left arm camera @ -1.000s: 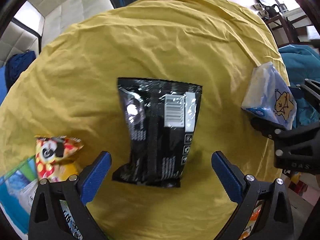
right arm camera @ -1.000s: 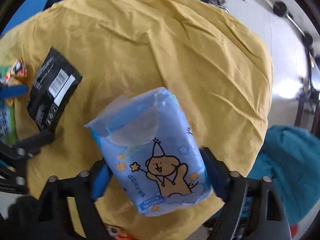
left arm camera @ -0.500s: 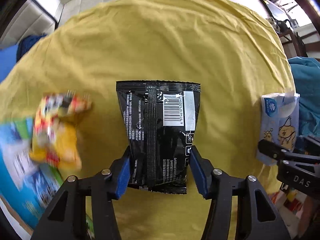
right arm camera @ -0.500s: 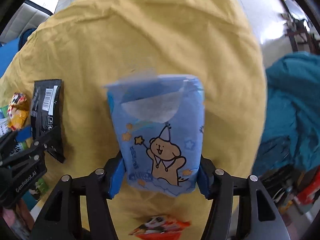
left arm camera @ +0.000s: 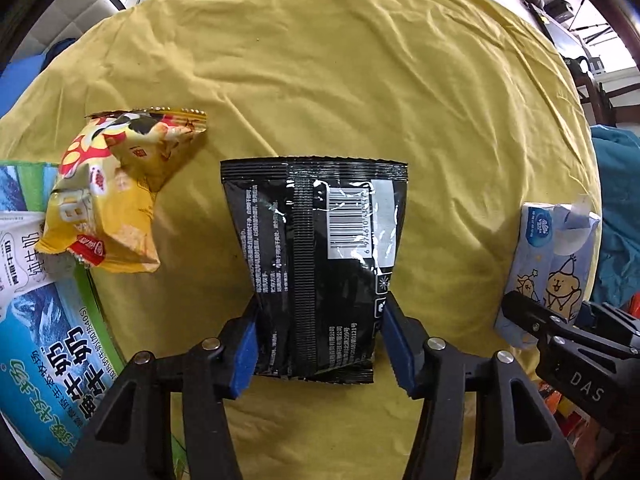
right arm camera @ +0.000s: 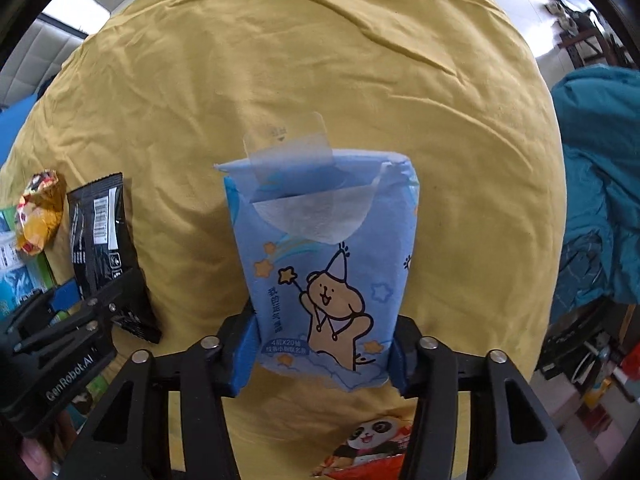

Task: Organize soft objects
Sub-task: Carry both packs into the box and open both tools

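1. The black snack bag point(left arm camera: 316, 268) lies barcode side up over the yellow cloth point(left arm camera: 340, 80), its lower end clamped between the jaws of the left gripper point(left arm camera: 318, 350).
2. The blue tissue pack point(right arm camera: 328, 264), flap open, is pinched at its bottom by the right gripper point(right arm camera: 320, 354).
3. A yellow snack bag point(left arm camera: 108, 188) rests left of the black one, partly on a milk carton point(left arm camera: 44, 340).
4. A panda packet point(right arm camera: 368, 448) lies below the tissue pack.

Black snack bag point(left arm camera: 316, 268), blue tissue pack point(right arm camera: 324, 268), both clamped.
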Available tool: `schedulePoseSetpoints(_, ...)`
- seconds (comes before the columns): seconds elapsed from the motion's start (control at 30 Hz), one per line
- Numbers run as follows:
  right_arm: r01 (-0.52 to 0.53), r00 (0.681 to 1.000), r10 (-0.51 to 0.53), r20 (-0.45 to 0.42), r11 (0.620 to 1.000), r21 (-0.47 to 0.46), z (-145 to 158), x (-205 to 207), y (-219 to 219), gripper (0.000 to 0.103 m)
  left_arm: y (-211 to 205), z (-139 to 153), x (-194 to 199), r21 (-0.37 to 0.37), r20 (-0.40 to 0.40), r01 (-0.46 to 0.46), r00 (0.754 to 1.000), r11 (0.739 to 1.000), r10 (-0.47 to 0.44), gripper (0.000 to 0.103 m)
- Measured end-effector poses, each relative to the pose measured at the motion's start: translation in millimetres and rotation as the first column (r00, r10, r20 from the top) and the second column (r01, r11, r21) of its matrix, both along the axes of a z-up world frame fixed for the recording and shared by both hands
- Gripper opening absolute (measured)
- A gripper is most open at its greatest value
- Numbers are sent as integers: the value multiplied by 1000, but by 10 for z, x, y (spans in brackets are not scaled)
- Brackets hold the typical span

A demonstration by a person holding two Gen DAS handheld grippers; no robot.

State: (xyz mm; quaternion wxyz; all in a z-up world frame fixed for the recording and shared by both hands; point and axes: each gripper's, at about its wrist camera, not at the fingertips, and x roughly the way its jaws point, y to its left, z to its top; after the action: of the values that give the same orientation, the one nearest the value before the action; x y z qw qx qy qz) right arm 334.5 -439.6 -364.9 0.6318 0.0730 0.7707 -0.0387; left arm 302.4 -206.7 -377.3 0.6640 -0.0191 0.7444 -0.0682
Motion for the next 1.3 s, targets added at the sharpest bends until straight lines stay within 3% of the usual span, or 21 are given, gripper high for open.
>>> schedulePoseSetpoints(0.13,23,1000,-23,11,1000,9,17,-126,-14,48,85,256,-67,-8,47,-7,999,1000,8,48)
schedulePoseSetpoints(0.4,24,997,-27,70,999,42,408,-234,148,46,252,837,-228,-48,152,-23,988,999,30,48)
schedulePoseSetpoints(0.77,-20,976,-5,217,993,114,1417,-603,669,46,953,1846,-584,-56,326,-15,945,998,33,48)
schedulePoseSetpoints(0.93,-68,958,28,284,989,131,1832,-843,1270,46,1429,2085,-691,-35,380,-37,924,999,47,48)
schedulePoseSetpoints(1.3,-177,941,113,320,968,178,1932,-1259,2874,46,2520,2329,-1080,-25,419,-116,900,993,116,48)
